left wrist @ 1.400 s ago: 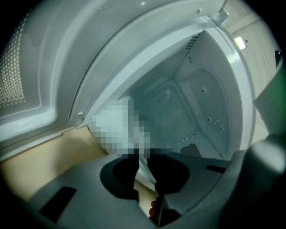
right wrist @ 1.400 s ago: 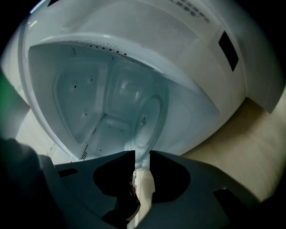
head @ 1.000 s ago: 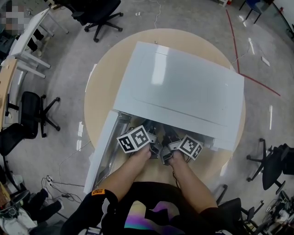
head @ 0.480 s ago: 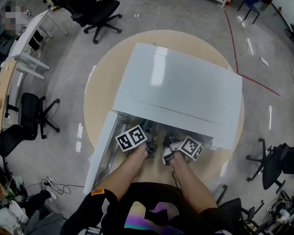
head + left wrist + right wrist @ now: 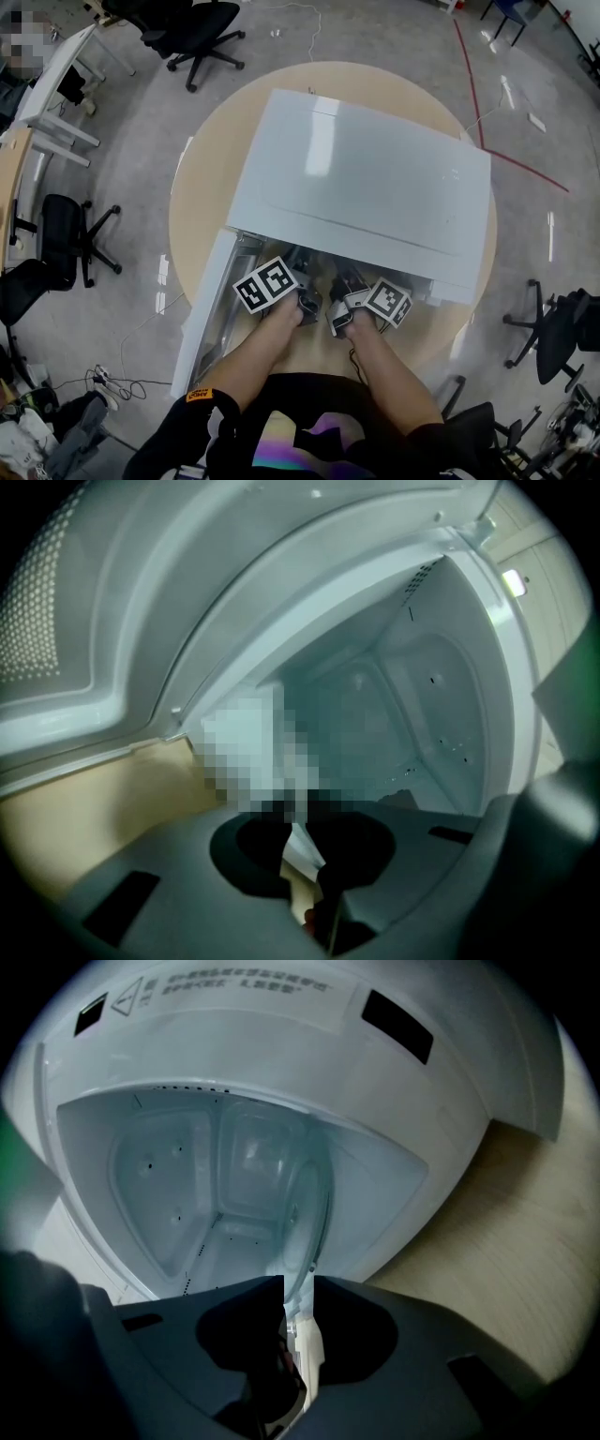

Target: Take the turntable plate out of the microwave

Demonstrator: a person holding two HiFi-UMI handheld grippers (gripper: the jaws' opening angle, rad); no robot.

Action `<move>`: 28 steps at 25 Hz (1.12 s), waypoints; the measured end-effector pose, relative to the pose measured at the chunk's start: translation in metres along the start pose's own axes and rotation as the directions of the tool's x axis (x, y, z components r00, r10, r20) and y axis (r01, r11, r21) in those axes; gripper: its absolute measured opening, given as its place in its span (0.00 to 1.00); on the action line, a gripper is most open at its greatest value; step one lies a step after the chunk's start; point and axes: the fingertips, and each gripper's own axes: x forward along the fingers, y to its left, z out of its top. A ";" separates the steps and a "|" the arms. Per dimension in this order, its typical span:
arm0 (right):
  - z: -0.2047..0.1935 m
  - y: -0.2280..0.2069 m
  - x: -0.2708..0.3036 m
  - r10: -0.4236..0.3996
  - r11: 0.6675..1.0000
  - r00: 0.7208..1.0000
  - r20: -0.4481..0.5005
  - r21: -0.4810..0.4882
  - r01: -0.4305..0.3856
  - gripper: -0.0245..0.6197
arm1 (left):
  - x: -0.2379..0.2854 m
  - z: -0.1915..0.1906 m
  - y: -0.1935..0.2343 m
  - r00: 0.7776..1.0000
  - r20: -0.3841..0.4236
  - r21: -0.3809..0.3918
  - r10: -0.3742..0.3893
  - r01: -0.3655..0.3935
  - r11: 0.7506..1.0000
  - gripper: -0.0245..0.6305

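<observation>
- Far left, head view: office chairs (image 5: pixel 66 234), some cut off by the frame edge.
- Microwave door (image 5: pixel 202 314) hangs open to the left. From above it is edge-on; its inner face only shows in the left gripper view.
- Left gripper (image 5: pixel 292 834) is at the oven mouth, jaws down to a thin slit after just easing open a little. A pale sliver fills the slit, read as the near rim of the turntable plate (image 5: pixel 309 1232). A mosaic patch covers what lies straight ahead, so the rim can't be followed further.
- Microwave (image 5: pixel 366 178) sits on the round table (image 5: pixel 206 169). From above its top hides the cavity, the plate and both pairs of jaws.
- Turntable plate lies in the cavity. It is clear glass seen edge-on, faint against the white walls, and its rim runs down into the right jaws.
- Right gripper (image 5: pixel 298 1326): jaws nearly together, clamped on that rim.
- Right edge: more office chairs, cropped.
</observation>
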 end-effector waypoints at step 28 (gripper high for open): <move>0.013 0.020 0.002 0.049 0.998 0.997 0.057 0.029 -0.051 0.17 | 0.001 0.000 0.000 0.999 -0.028 -0.052 -0.046 0.044 0.998 0.27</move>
